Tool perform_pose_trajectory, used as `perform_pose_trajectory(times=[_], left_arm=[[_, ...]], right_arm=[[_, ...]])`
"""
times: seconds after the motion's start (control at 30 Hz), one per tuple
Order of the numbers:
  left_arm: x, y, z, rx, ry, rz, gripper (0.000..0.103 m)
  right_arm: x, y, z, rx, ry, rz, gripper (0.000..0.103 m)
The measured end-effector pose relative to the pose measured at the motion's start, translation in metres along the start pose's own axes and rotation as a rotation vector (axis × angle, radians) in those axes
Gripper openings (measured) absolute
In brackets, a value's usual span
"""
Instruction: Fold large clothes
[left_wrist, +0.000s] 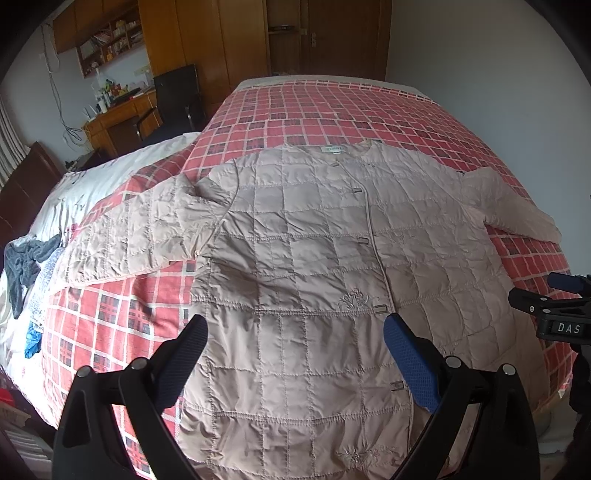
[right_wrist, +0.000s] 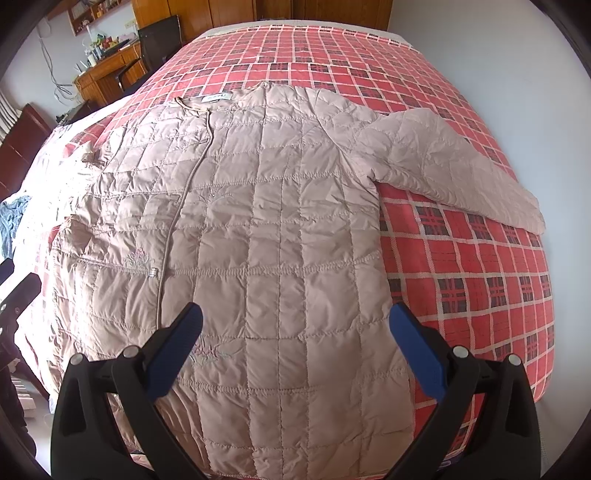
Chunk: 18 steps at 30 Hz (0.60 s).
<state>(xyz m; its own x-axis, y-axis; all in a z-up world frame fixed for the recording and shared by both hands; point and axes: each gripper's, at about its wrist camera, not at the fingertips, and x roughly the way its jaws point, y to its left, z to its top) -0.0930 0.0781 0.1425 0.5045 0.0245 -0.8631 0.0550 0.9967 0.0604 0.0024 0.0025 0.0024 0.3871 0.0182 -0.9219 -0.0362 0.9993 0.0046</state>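
bedroom, wooden wardrobe (left_wrist: 207, 44) and cluttered desk (left_wrist: 114, 110) sitting beyond the far end of the bed (right_wrist: 461, 258), which is wearing a red plaid cover. the quilted jacket (left_wrist: 295, 258) is lying flat on that cover, front up and buttoned, collar pointing away from you, both sleeves spreading outward, hem hanging nearest you.

your left gripper (left_wrist: 295, 339) is hovering above the jacket's lower front, jaws spread, gripping nothing. your right gripper (right_wrist: 295, 328) is doing likewise over the jacket's right half, jaws spread and empty.

handling guess: it's looking light, puffy and soft, with a slick shell likely slipping under a shallow pinch. try taking hold at a sleeve cuff or side seam.

the collar label (right_wrist: 217, 97) is too small to read. "das" is showing on the right gripper's body in the left view.
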Motion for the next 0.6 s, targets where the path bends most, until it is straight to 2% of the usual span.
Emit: perform_pose_trajectory(times=[0.6], left_arm=[[0.0004, 0.0011, 0.0013, -0.001, -0.004, 0.005, 0.096]], right_arm=[[0.0023, -0.0024, 0.0036, 0.006, -0.001, 0.007, 0.1]])
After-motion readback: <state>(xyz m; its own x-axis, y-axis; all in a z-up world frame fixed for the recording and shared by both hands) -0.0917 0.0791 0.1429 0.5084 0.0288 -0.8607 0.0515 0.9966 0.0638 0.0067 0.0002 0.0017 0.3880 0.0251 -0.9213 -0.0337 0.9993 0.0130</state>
